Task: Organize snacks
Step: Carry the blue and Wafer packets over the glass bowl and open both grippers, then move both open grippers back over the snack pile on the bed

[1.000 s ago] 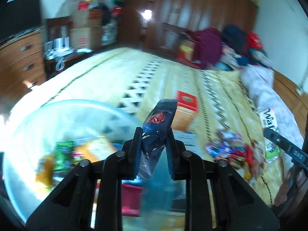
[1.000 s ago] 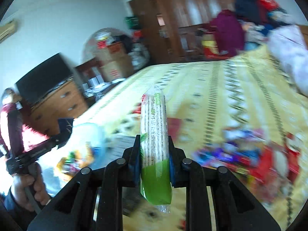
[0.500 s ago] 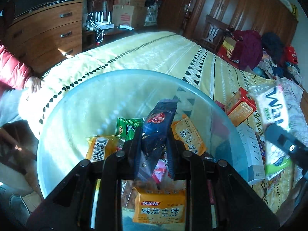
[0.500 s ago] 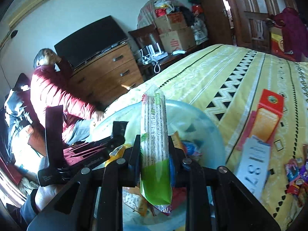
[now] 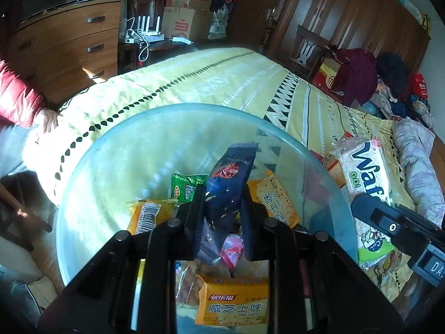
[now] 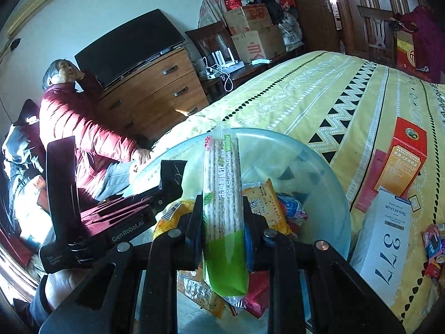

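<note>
Over the glass bowl (image 5: 116, 150): left claw (image 5: 222, 208) clamps dark-blue packet (image 5: 230, 178), right claw (image 6: 222, 222) clamps wafer pack (image 6: 222, 194) (upright, poised for dropping in).

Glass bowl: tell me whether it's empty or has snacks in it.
Partly filled: the glass bowl holds several snack packets in its bottom.

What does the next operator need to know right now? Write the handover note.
Left gripper: shut on the dark blue packet, above the clear bowl.
Right gripper: shut on the wafer pack, also over the bowl.
Done: several snack packets already lie in the bowl.
Left: release both packs into the bowl, then collect the loose sweets on the bedspread. The red box and white box beside the bowl may not be snacks.
</note>
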The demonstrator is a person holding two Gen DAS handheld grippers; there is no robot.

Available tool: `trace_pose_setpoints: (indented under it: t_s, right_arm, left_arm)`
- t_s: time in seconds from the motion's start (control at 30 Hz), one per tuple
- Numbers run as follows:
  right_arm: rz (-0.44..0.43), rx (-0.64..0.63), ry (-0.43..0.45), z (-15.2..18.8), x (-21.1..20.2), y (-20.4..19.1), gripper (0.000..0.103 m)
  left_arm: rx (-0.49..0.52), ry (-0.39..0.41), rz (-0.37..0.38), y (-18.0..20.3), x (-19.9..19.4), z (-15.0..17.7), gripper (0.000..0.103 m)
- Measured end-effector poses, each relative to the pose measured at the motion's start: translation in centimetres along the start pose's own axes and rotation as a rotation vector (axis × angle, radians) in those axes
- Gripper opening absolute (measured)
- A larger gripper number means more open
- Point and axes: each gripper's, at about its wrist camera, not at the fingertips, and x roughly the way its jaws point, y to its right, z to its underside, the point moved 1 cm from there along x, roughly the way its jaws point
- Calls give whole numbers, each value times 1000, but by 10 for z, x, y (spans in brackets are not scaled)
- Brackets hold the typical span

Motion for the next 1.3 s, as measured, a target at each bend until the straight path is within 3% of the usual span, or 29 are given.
trace_pose_setpoints:
  t_s: [0.37, 0.47, 0.53, 0.63, 0.9, 0.97, 1.13, 1.3]
  right_arm:
    - [-21, 17, -20, 1, 14, -1, 30]
    - [-26, 28, -21, 2, 14, 1, 34]
    - [-31, 35, -13, 3, 12, 2, 44]
    - [-40, 39, 4, 3, 4, 2, 49]
    - [-9, 68, 40, 31, -45, 28, 49]
    - [22, 100, 47, 50, -64, 46, 57]
    - [118, 231, 53, 113, -118, 102, 61]
    - [280, 377, 29, 194, -179, 171, 61]
  left_arm:
    - [-15, -14, -7, -2, 1, -1, 28]
    - [-21, -17, -21, -5, 2, -2, 48]
    - [-23, -2, -41, -5, 0, -2, 69]
    - [-19, 21, -70, -3, -3, -4, 82]
    - [0, 75, -76, 13, -18, -5, 85]
    - [31, 106, -65, 26, -27, -2, 85]
    - [170, 171, 39, 87, -48, 18, 100]
    - [350, 160, 234, 176, -58, 57, 103]
